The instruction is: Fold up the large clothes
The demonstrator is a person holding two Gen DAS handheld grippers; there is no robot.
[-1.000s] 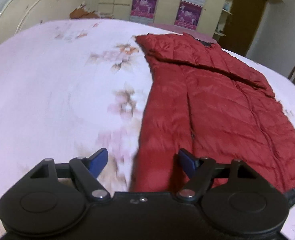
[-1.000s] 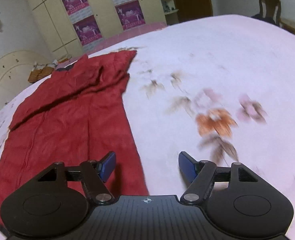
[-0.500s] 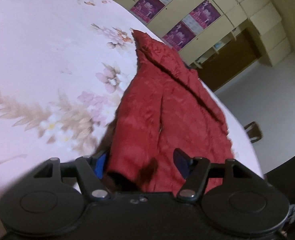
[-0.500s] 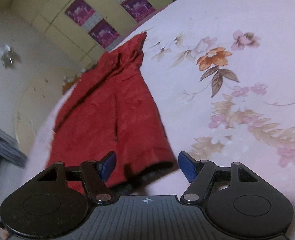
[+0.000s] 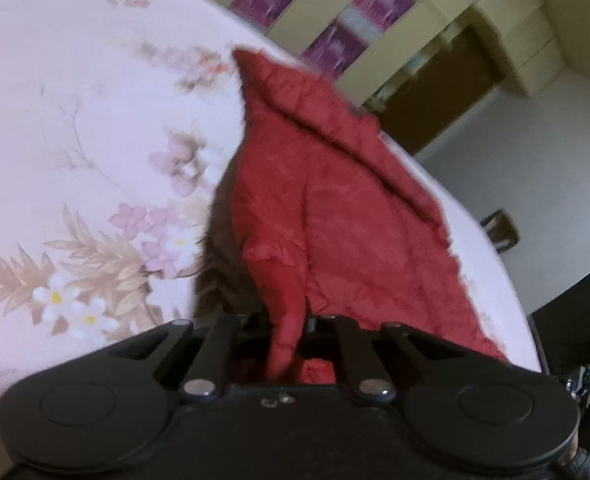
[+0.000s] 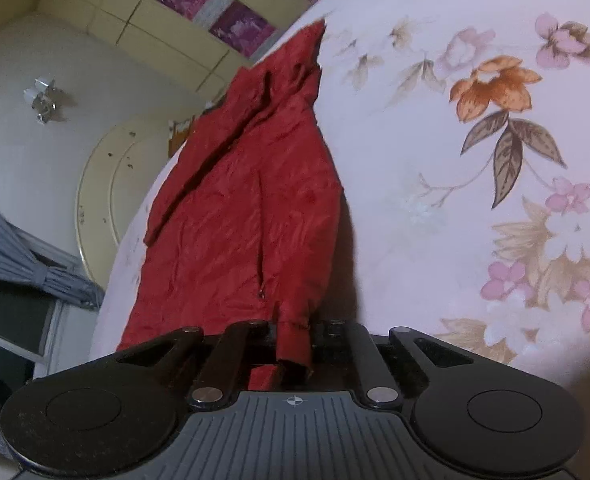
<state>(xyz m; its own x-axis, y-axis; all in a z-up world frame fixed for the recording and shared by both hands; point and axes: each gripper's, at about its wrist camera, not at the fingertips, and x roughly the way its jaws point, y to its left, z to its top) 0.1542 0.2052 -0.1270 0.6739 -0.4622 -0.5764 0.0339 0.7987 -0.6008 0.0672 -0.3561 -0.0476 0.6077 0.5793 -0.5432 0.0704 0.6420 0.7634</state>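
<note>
A floral bed sheet (image 5: 75, 128) is seen spread wide, with a red padded jacket (image 5: 335, 216) laid lengthwise upon it. The jacket's near hem is gathered at both corners. The left gripper (image 5: 285, 340) is found clamped on one hem corner, its jaws having just closed. The right gripper (image 6: 293, 344) is likewise clenched on the other corner, its jaws also just closed on fabric.

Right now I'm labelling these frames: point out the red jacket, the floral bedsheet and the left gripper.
red jacket (image 5: 335, 216), left wrist view, on its quilted body.
floral bedsheet (image 6: 435, 152), right wrist view, on bare fabric beside the orange flower.
left gripper (image 5: 285, 336), left wrist view, between its fingertips, shut on the hem.
</note>
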